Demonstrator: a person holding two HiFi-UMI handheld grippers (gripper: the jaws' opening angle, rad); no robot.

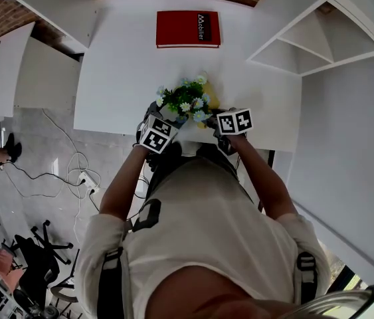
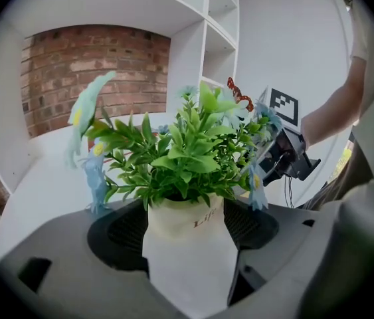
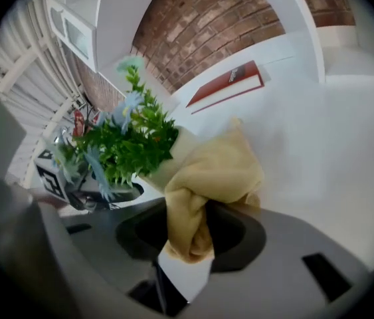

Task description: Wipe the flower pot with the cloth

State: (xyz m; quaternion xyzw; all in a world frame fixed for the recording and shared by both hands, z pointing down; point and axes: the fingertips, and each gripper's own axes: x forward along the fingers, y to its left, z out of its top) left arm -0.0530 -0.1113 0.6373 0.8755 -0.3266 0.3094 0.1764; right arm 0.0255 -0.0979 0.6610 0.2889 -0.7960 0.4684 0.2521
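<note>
A cream flower pot with green leaves and pale blue flowers stands near the white table's front edge. My left gripper is shut on the pot, its jaws pressing both sides. A yellow cloth is bunched between the jaws of my right gripper, which is shut on it. The cloth's free end lies against the pot's side. In the head view the left gripper and right gripper flank the plant, which hides the pot.
A red book lies at the far side of the white table. White shelves stand at the right, a brick wall behind. Cables and a power strip lie on the floor at left.
</note>
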